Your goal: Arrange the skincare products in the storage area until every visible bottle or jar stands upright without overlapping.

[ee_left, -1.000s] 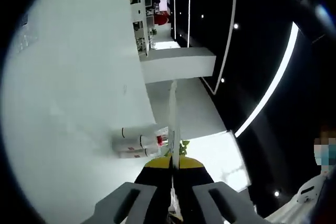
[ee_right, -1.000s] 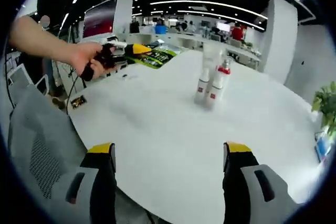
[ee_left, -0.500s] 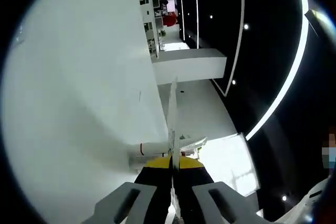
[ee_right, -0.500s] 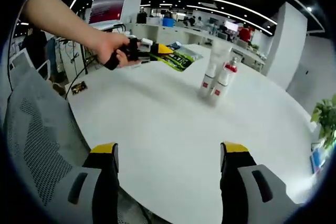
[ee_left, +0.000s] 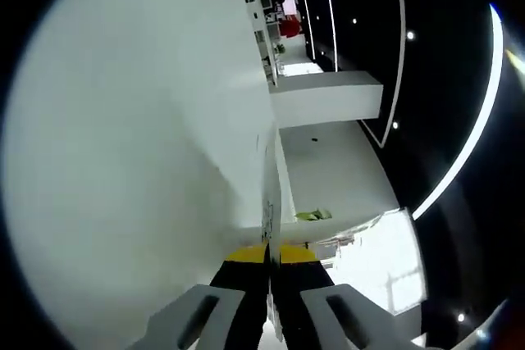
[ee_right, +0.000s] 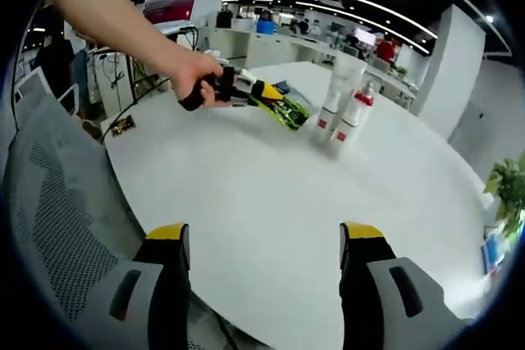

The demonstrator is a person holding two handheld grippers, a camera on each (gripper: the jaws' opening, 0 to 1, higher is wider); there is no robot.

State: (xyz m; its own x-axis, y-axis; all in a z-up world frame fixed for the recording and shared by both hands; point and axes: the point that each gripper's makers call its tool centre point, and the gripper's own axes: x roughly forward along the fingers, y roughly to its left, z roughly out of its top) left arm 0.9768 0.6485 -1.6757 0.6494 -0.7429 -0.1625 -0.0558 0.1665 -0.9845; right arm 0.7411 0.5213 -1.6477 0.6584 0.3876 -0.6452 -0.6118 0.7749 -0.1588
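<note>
The white round surface carries a small cluster of skincare products beyond its middle, seen from the right gripper view. The cluster holds a tall translucent tube, a white bottle with a red label and a bottle with a red pump top. All three stand upright, pressed close together so that they seem to touch; whether any overlaps another on the surface cannot be told from this angle.

Left of the cluster, a person's hand grips the left tongs, which are pinched tight on a flat green and black sachet. The sachet lies low over the surface, its far end just beside the white bottle, near but apart from it. A bare forearm runs from the hand toward the upper left.

In the left gripper view those same left tongs rise with their yellow-tipped jaws pressed together, a thin edge of the sachet caught between them. The view is rolled on its side, so the surface stands as a pale wall to the left.

The right tongs hover at the near edge of the surface, well apart from the cluster, their yellow-tipped jaws spread wide with nothing between them. A grey mesh chair sits below the surface's left edge.
</note>
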